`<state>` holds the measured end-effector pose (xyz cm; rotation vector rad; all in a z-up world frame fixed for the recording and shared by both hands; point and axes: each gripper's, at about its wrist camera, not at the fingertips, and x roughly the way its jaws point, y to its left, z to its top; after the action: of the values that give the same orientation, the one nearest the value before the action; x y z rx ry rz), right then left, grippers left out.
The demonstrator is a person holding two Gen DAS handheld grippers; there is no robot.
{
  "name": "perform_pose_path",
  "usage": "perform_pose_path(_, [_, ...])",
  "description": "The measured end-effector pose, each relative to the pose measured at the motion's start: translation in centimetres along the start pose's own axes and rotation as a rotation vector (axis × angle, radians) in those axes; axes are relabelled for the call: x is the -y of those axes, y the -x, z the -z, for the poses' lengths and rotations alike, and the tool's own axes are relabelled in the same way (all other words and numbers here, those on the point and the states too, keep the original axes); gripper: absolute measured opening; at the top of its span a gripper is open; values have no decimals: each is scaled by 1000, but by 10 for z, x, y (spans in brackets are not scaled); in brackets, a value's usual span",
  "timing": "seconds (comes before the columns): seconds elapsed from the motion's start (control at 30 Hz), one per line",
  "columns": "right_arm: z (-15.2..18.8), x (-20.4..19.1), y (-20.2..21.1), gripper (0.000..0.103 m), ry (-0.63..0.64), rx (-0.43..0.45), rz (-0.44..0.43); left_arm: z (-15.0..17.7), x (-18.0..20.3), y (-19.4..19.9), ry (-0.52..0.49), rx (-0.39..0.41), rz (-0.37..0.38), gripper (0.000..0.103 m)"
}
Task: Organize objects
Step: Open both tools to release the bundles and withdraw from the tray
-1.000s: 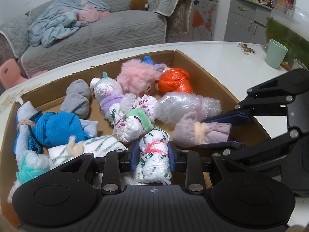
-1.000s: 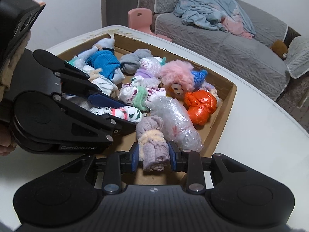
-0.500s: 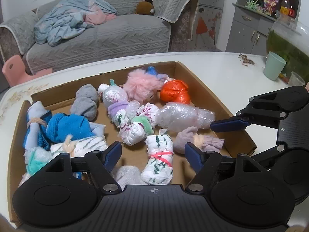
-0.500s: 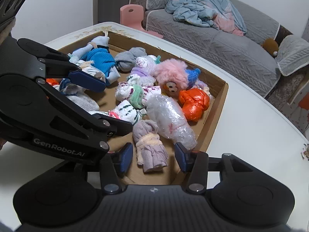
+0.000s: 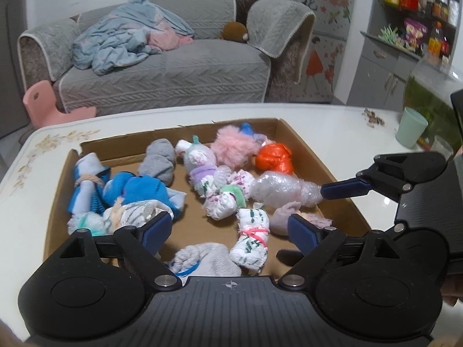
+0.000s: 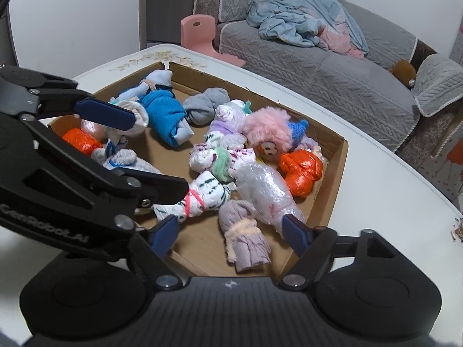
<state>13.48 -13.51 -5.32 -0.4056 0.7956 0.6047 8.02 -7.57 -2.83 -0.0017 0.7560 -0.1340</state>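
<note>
- Two hand-held grippers hovered over a shallow cardboard box (image 5: pixel 306 156) of rolled and tied bundles on a white table (image 5: pixel 332 124), a grey sofa (image 5: pixel 173 66) behind it.
- Left gripper (image 5: pixel 231 230): its jaws had just been opening and stood wide apart, gripping nothing; the white bundle with green marks and a pink band (image 5: pixel 252 238) lay on the box floor between the blue pads, touching neither.
- Right gripper (image 6: pixel 230 228): its jaws had likewise just been opening and stood well apart; the mauve bundle tied with a cream band (image 6: pixel 246 237) lay loose between the pads at the near wall of the box.
- A clear plastic-wrapped bundle (image 6: pixel 263 190) rested just beside the mauve one, with an orange bundle (image 6: pixel 301 172) next to it by the box's wall.
- A pink fluffy toy (image 6: pixel 267 128) sat near the far wall, a grey bundle (image 6: pixel 202 105) and a blue bundle (image 6: pixel 166 114) further along.
- A pale green cup (image 5: pixel 411 127) stood on the table, well apart from the box.
</note>
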Motion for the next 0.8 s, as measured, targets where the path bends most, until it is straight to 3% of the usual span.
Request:
perform_pose_path(0.1, [-3, -1, 3, 89, -34, 6, -8, 0, -5, 10, 30, 30, -11, 103])
perform_pose_path(0.43, [-5, -8, 8, 101, -149, -1, 30, 6, -23, 38, 113, 98, -80, 103])
perform_pose_path(0.8, [0, -20, 11, 102, -233, 4, 54, 21, -27, 65, 70, 155, -135, 103])
